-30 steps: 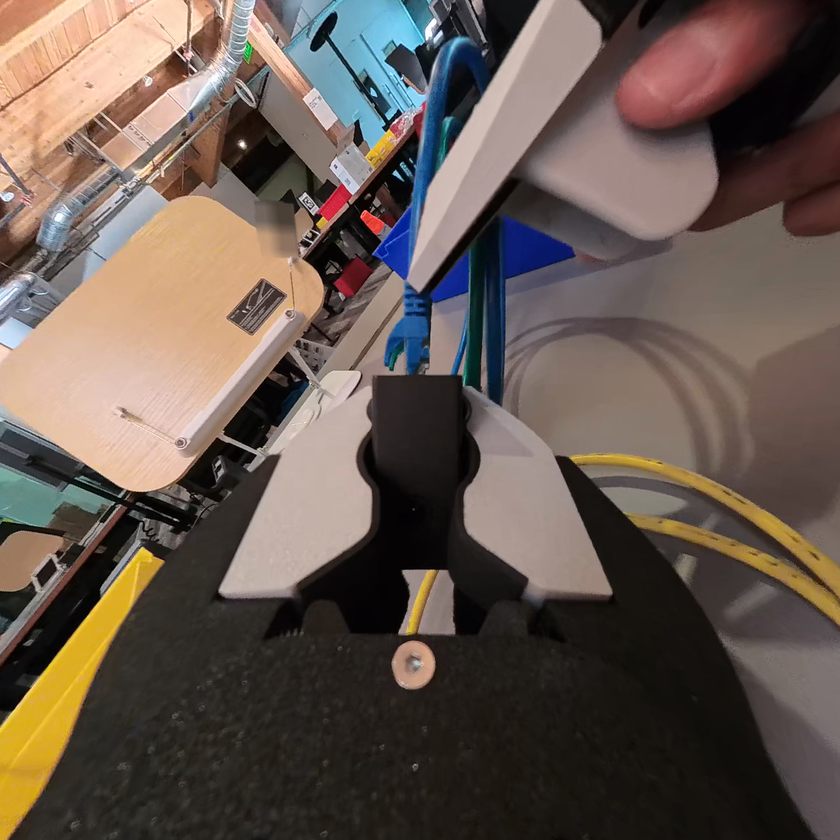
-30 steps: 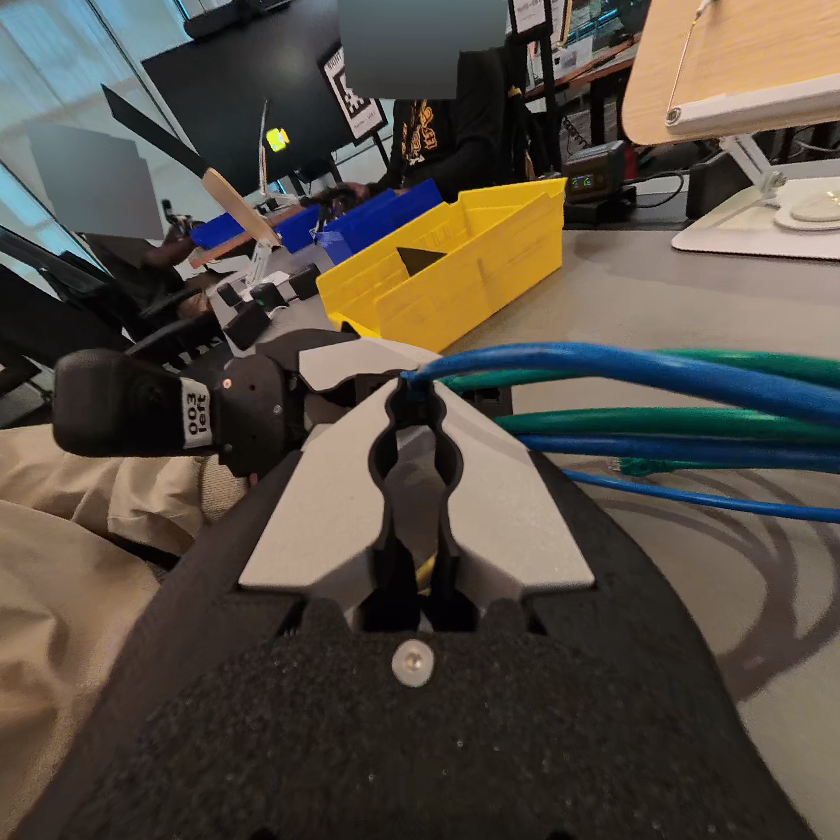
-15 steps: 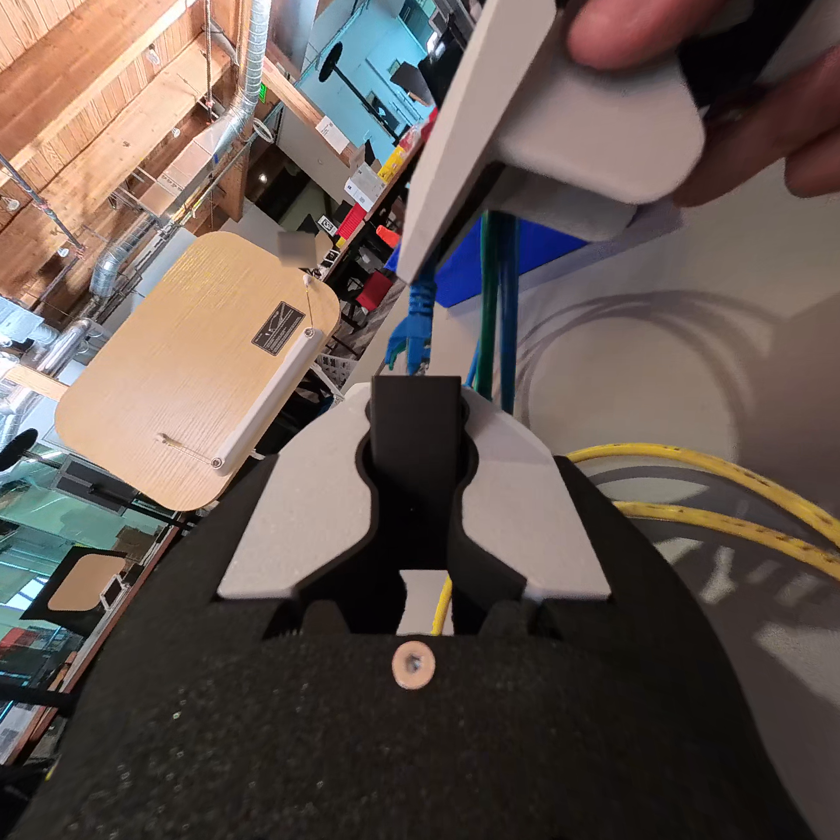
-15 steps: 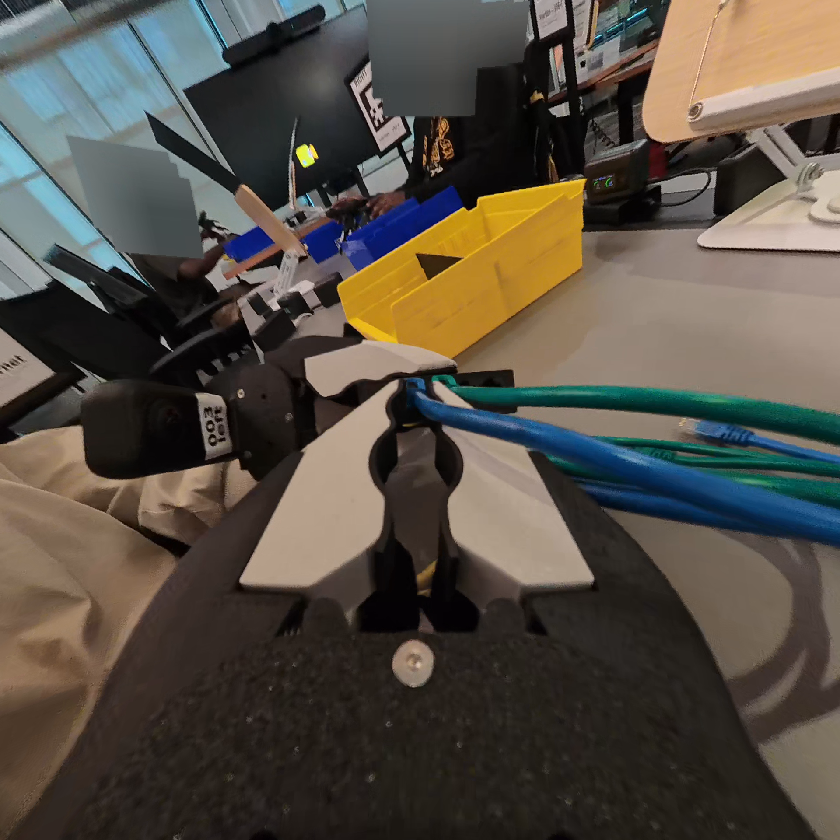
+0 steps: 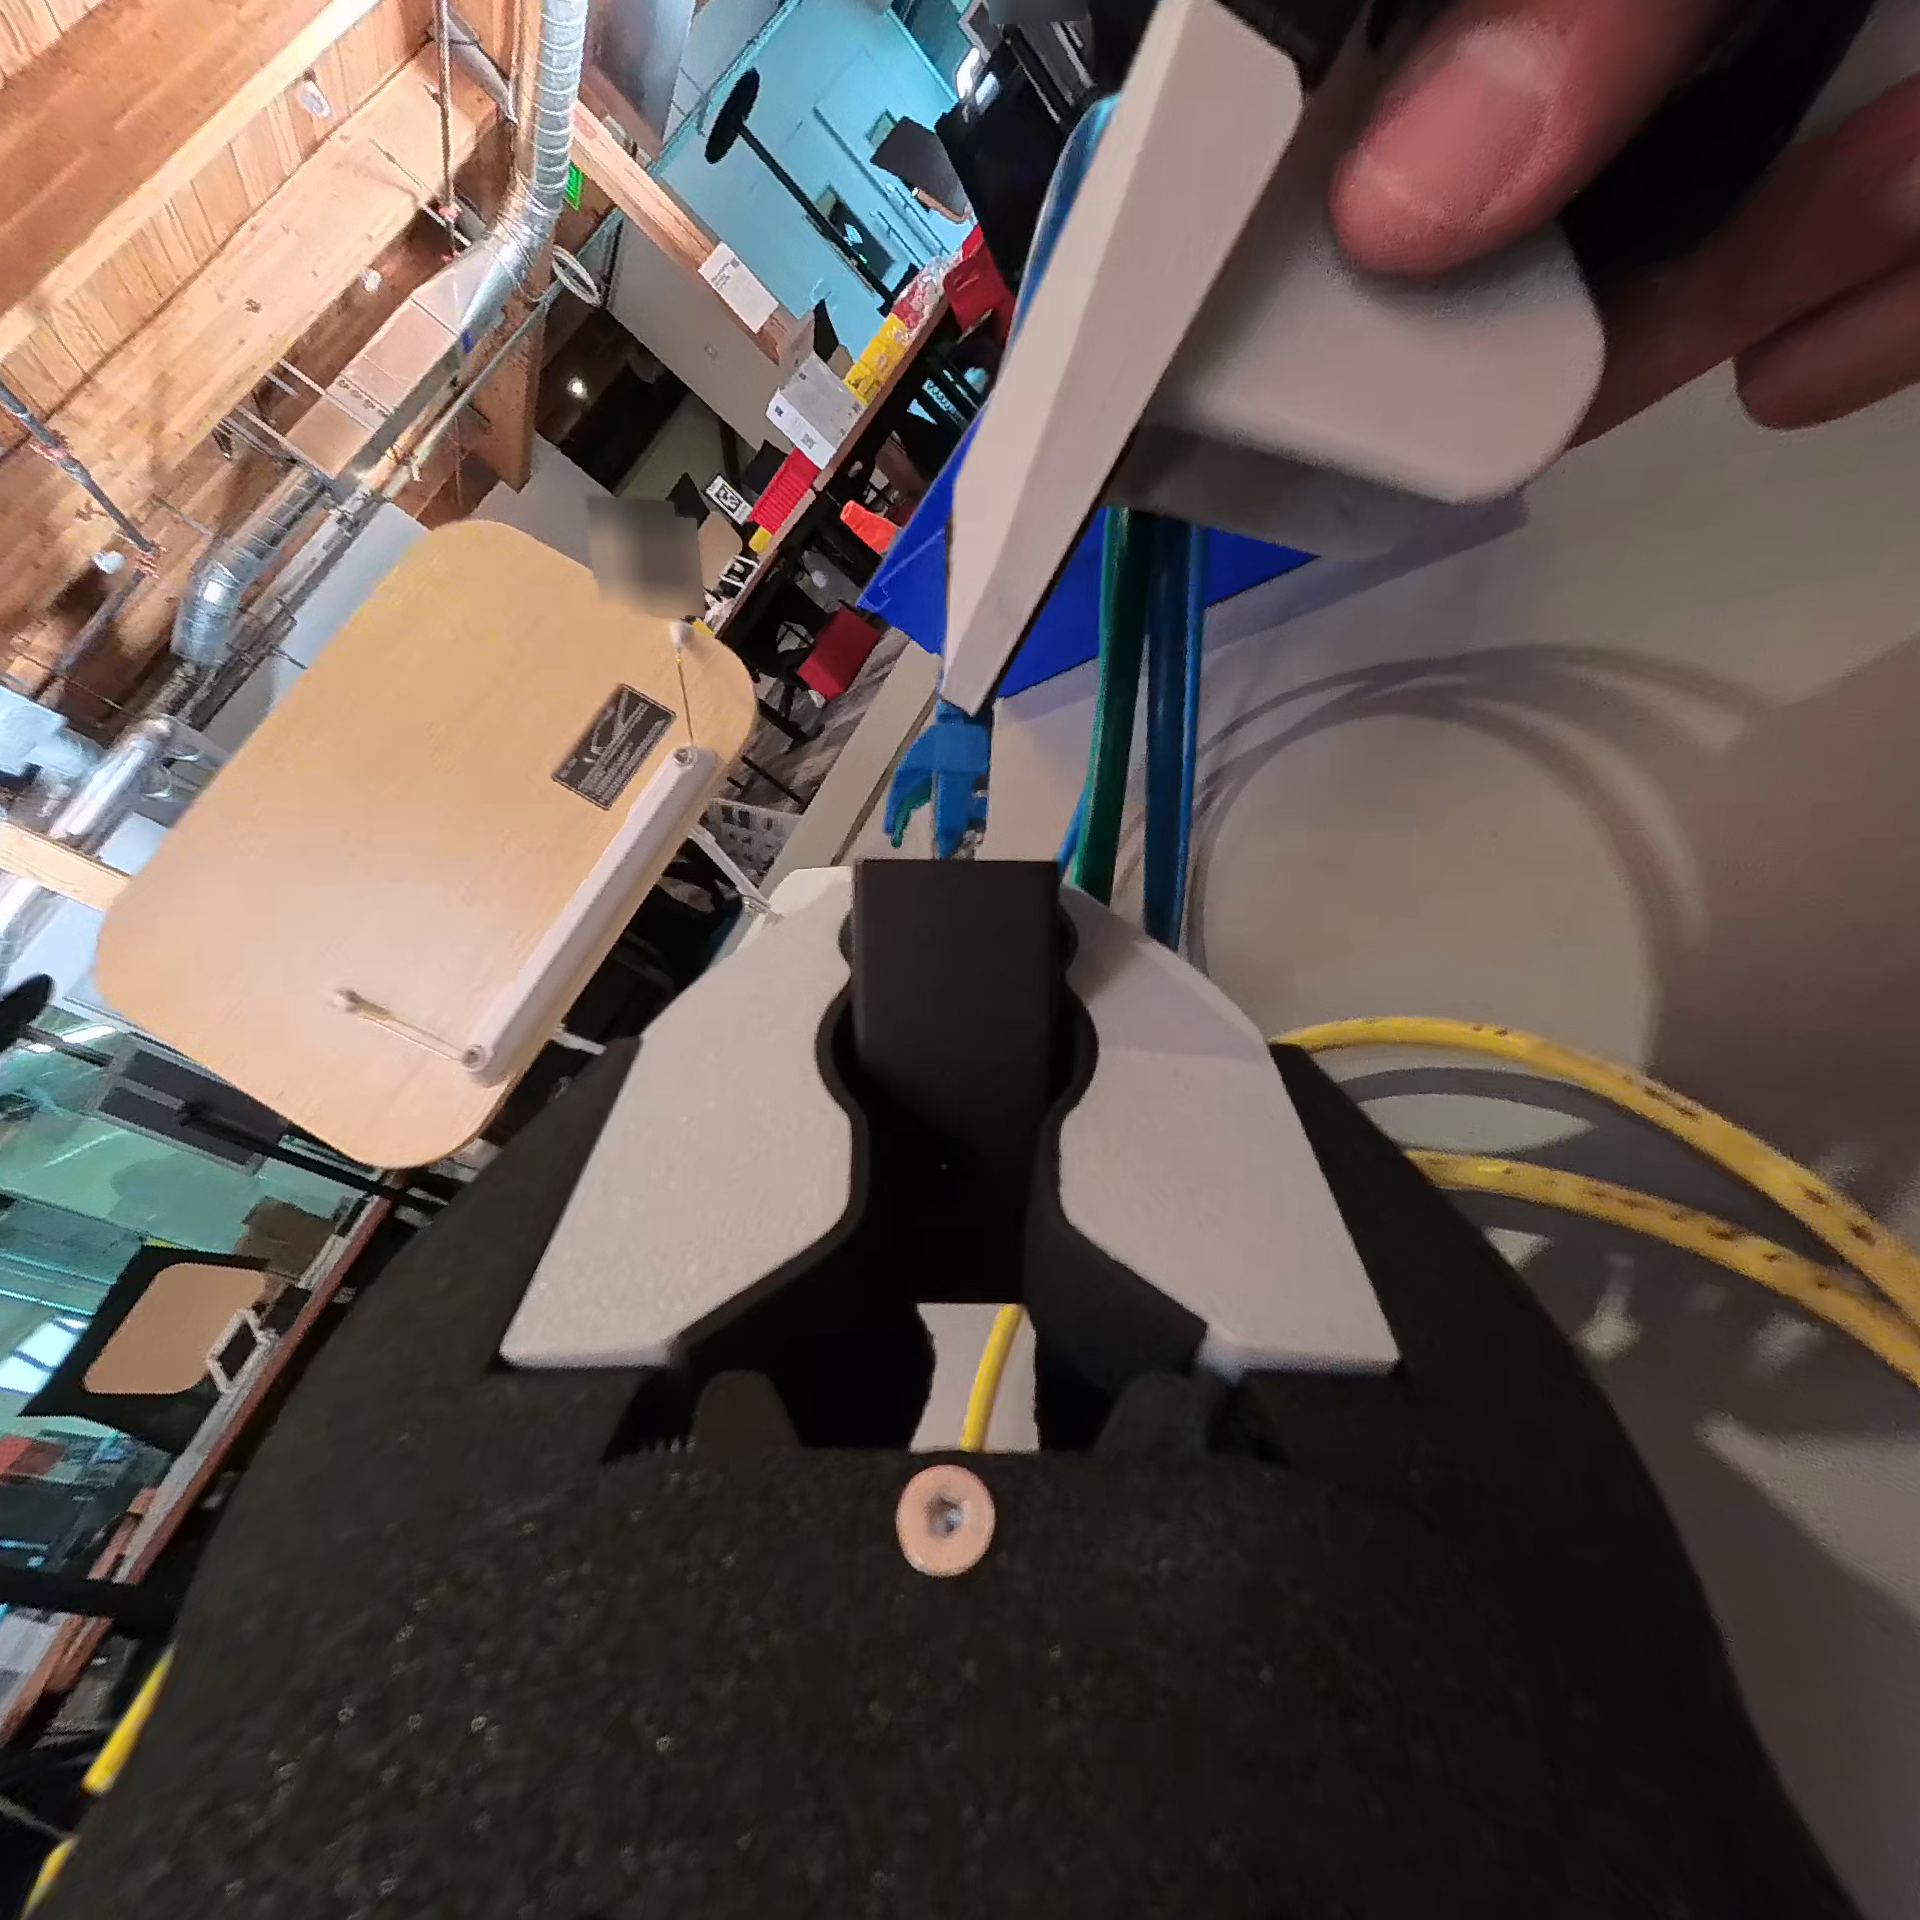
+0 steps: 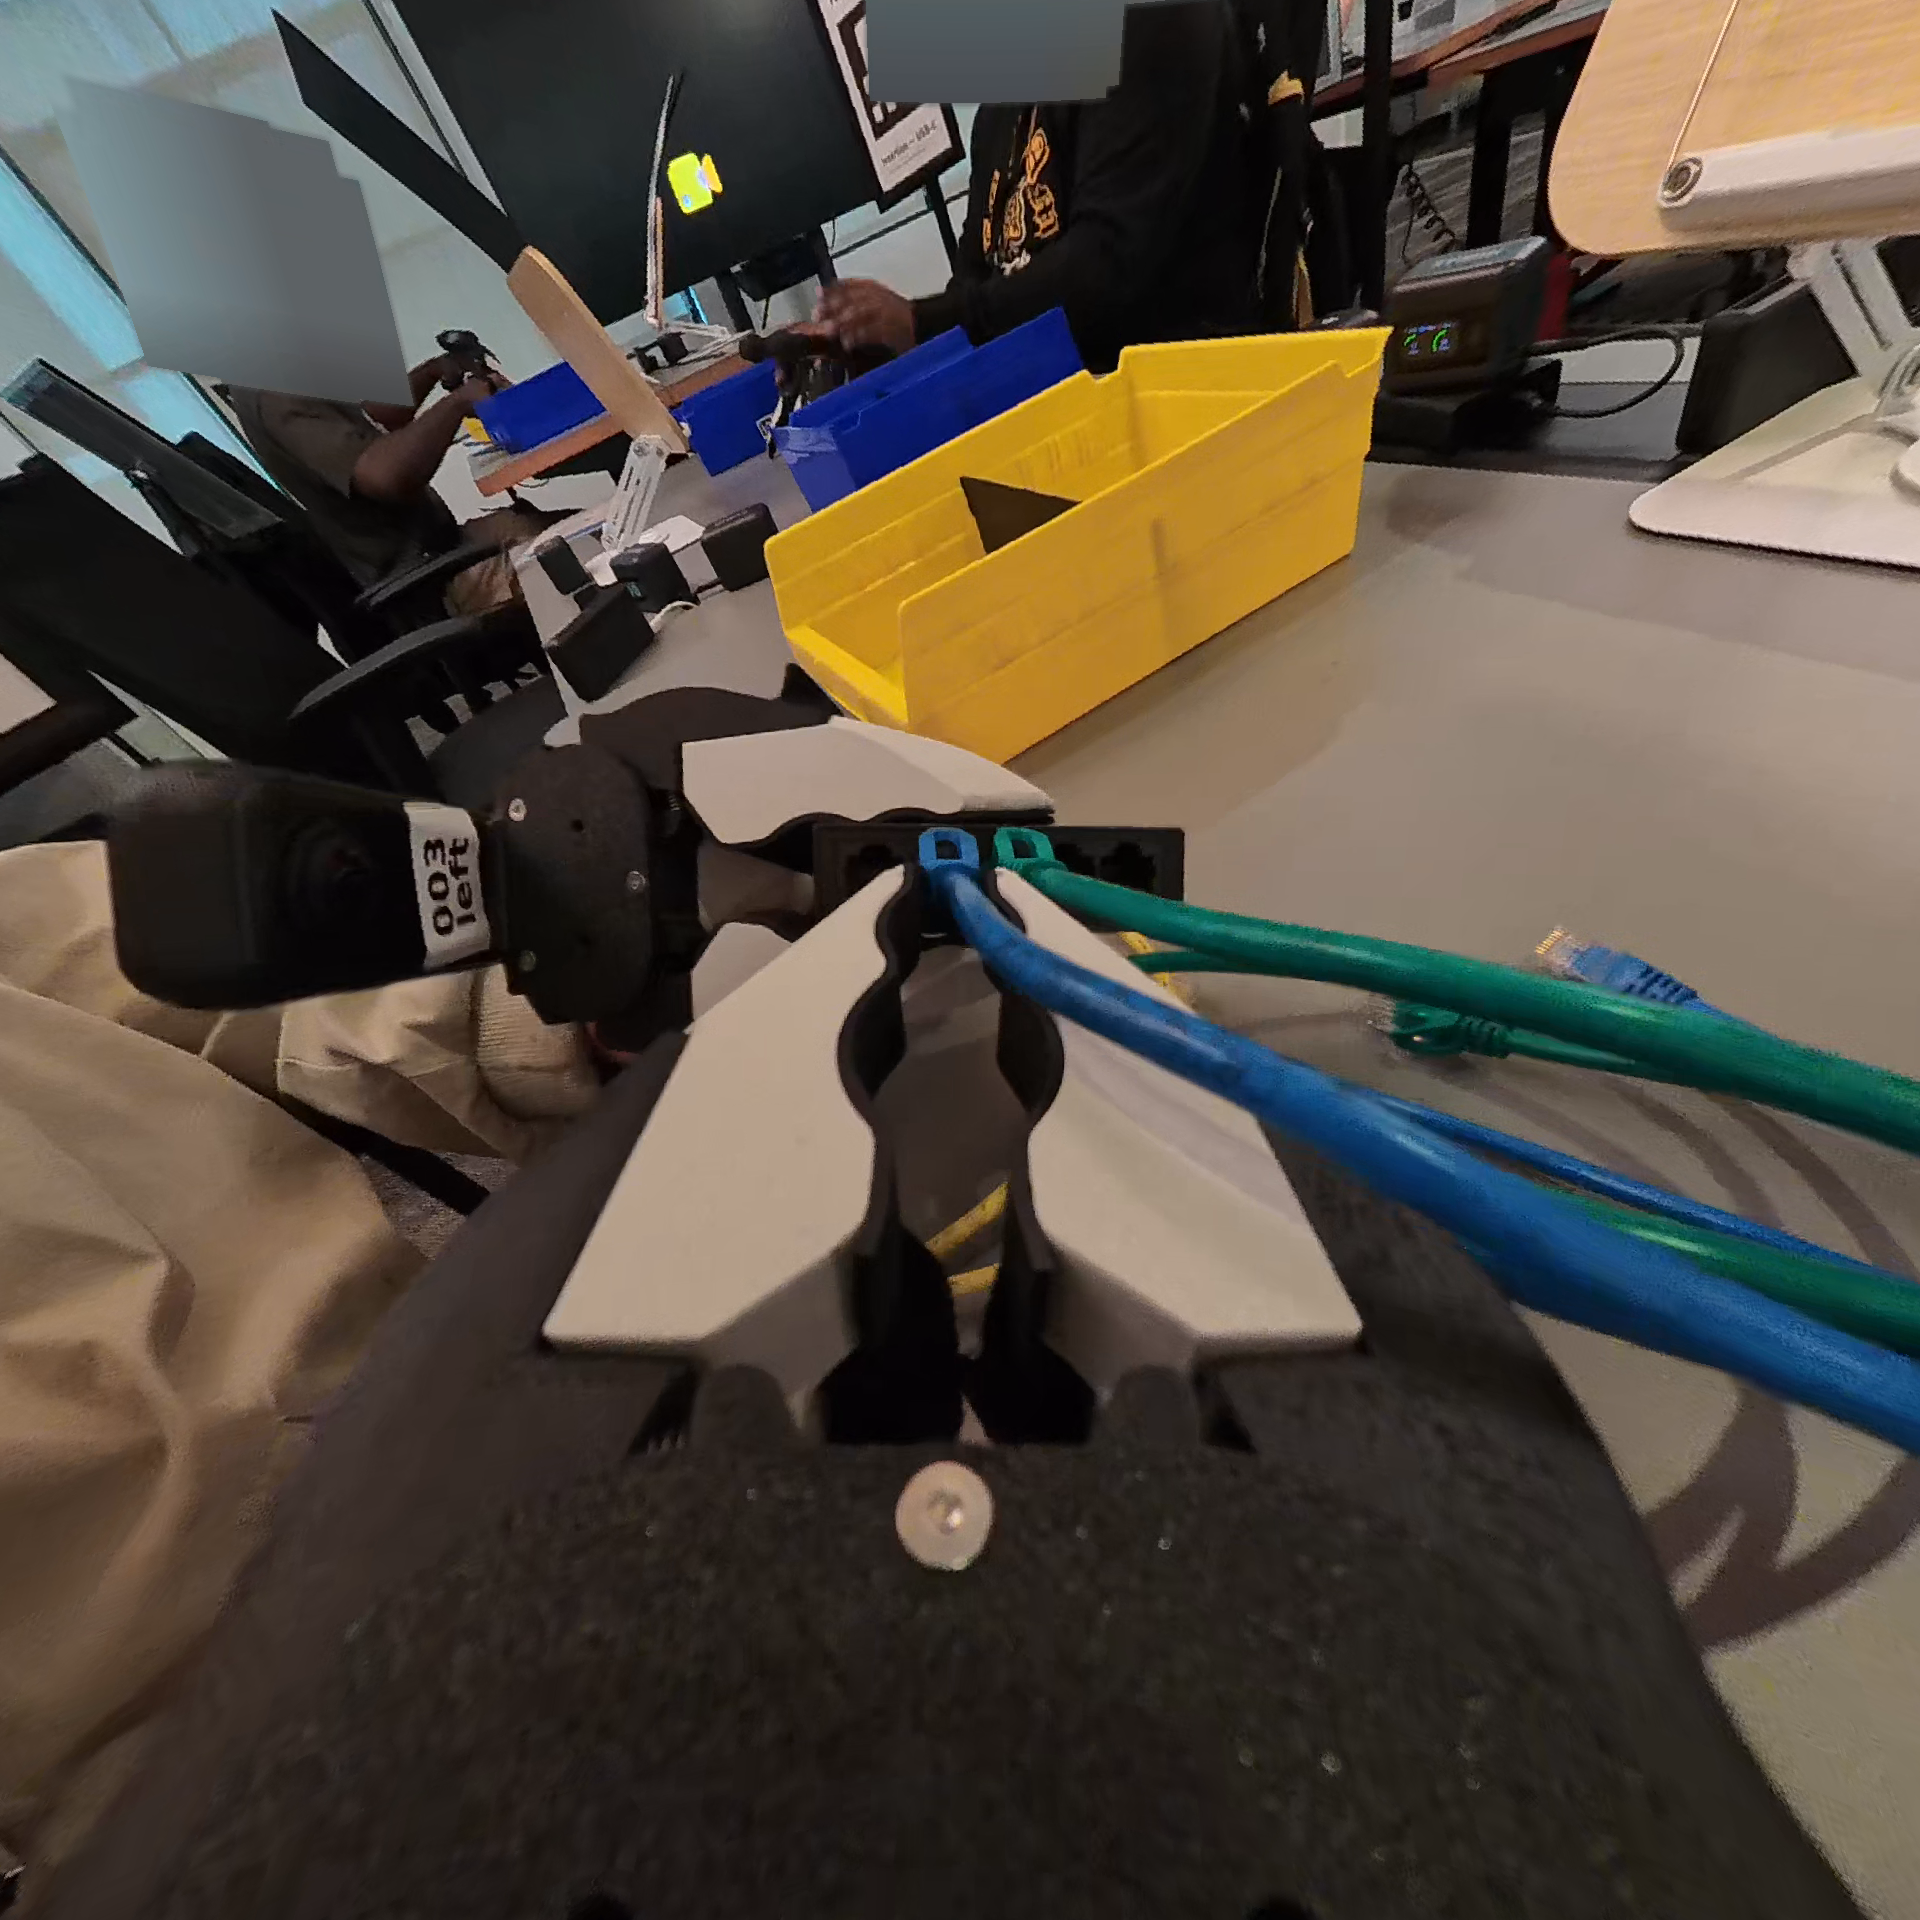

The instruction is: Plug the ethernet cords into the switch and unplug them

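Note:
My left gripper (image 5: 951,914) is shut on the black switch (image 5: 951,987) and holds it off the table; the right wrist view shows it from the side (image 6: 810,862). The switch's port row (image 6: 1101,857) faces my right gripper (image 6: 945,914). A blue cord (image 6: 1351,1132) and a green cord (image 6: 1455,987) are plugged into neighbouring ports. My right gripper is shut on the blue cord just behind its plug. The cord trails over the right finger. In the left wrist view a right gripper finger (image 5: 1143,312), held by a hand, is above the switch.
A loose blue plug (image 6: 1590,961) and a loose green plug (image 6: 1439,1034) lie on the grey table. Yellow cord (image 5: 1662,1101) loops to the right. A yellow bin (image 6: 1091,582) stands behind the switch. A wooden stand (image 6: 1714,104) is at the back right. People sit at far desks.
My right gripper has carried the blue plug into the port beside the green one. The switch's port row now shows in the right wrist view. The left gripper still holds the switch.

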